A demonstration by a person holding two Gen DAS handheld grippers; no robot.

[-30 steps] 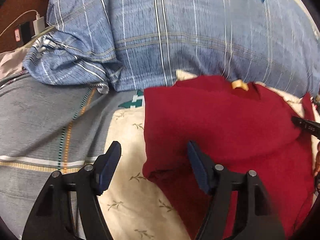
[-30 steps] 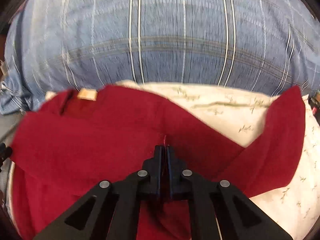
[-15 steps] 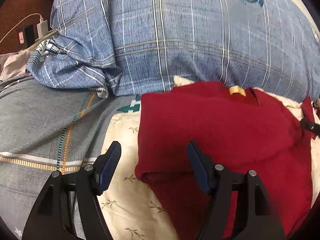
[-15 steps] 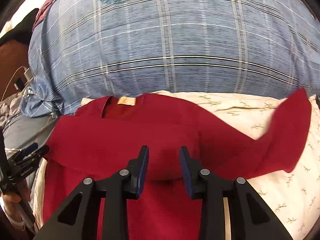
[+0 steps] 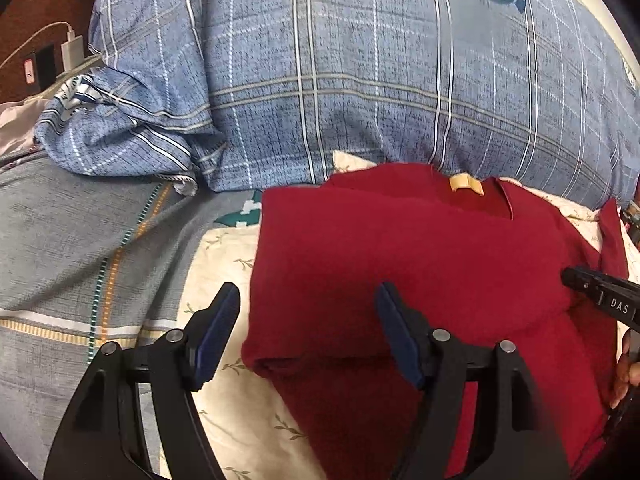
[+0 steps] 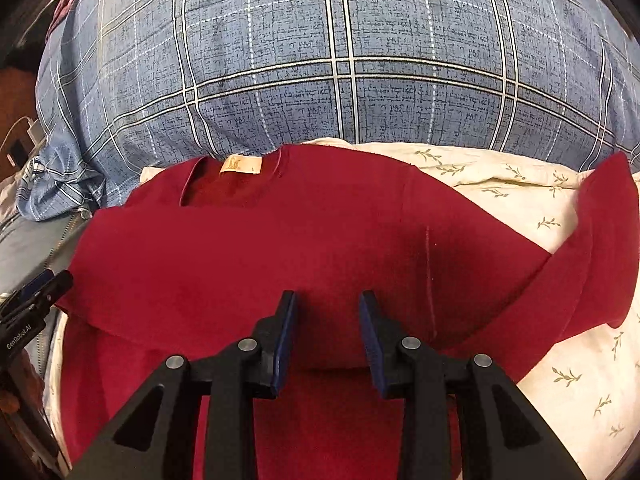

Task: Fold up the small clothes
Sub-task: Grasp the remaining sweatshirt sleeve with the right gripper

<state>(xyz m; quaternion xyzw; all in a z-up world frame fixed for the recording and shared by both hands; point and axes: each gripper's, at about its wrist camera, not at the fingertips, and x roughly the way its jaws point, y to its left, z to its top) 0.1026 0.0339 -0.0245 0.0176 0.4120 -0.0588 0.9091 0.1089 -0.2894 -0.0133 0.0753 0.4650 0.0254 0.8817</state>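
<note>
A dark red shirt (image 5: 400,264) lies on a cream leaf-print cloth (image 5: 224,264), its collar with a tan label (image 5: 466,183) toward the pillow. Its lower part is folded up over the body. One sleeve (image 6: 600,240) lies spread out to the right. My left gripper (image 5: 308,328) is open and empty, its jaws straddling the shirt's left folded edge. My right gripper (image 6: 326,332) is open and empty over the fold in the shirt's (image 6: 280,248) middle. Its tip also shows at the right edge of the left wrist view (image 5: 600,296).
A big blue plaid pillow (image 5: 360,80) lies right behind the shirt. A grey striped blanket (image 5: 60,240) covers the bed at the left. A white charger and cable (image 5: 72,52) sit at the far left.
My right gripper has let go of the shirt edge, opened and drawn back. The folded part now lies flat on the shirt. The left gripper stayed open and shifted slightly.
</note>
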